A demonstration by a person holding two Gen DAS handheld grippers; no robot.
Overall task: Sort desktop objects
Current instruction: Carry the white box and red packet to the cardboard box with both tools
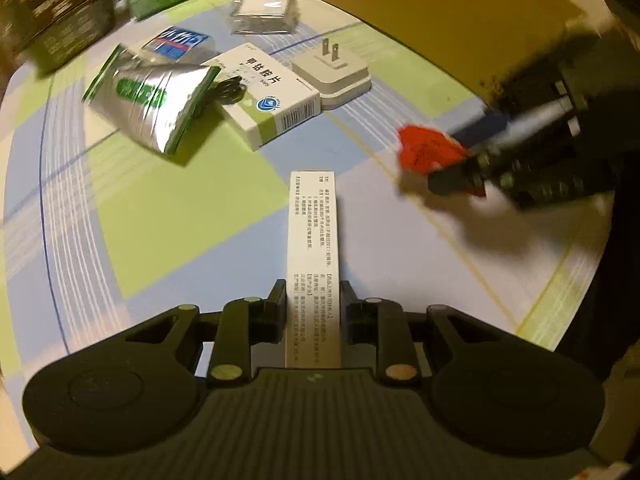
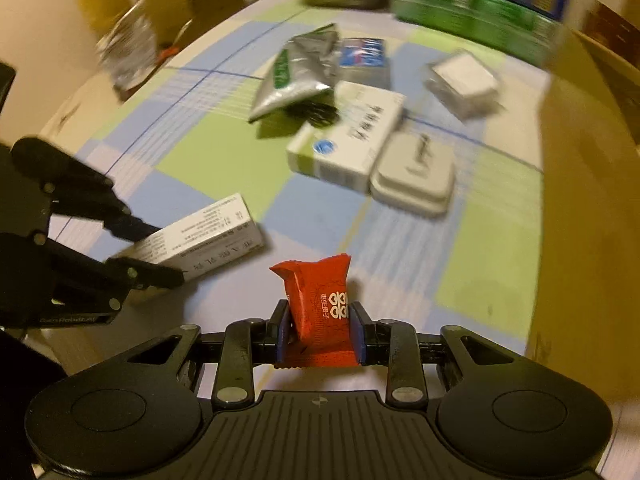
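Both grippers are loaded, so the sort looks midway; the left gripper [image 1: 313, 300] has its jaws closed on a long white box [image 1: 314, 240], held out over the checked cloth [image 1: 168, 216], and the right gripper [image 2: 320, 320] is clamped on a red sachet [image 2: 320, 300], also off the cloth; where either is bound I cannot tell, though a yellow-brown carton [image 1: 440, 12] stands at the table's far edge. Left to sort, by my reckoning, is the cluster in the middle: a silver pouch [image 1: 152, 100] with green print lying partly over a coiled black cable [image 1: 230, 90]; a green-and-white box [image 1: 276, 96] beside it; a white plug [image 1: 332, 74], prongs up, touching that box; a blue packet [image 1: 180, 42] behind; a clear packet [image 1: 264, 10] farther back. Writing: the red sachet bears a white double-happiness sign with small characters above it, too fine to read; the green-and-white box has large Chinese characters, a round blue logo and a barcode; the long box carries columns of small Chinese print, not legible; the left gripper's body, seen from the right wrist, reads roughly "GenRobot.AI".
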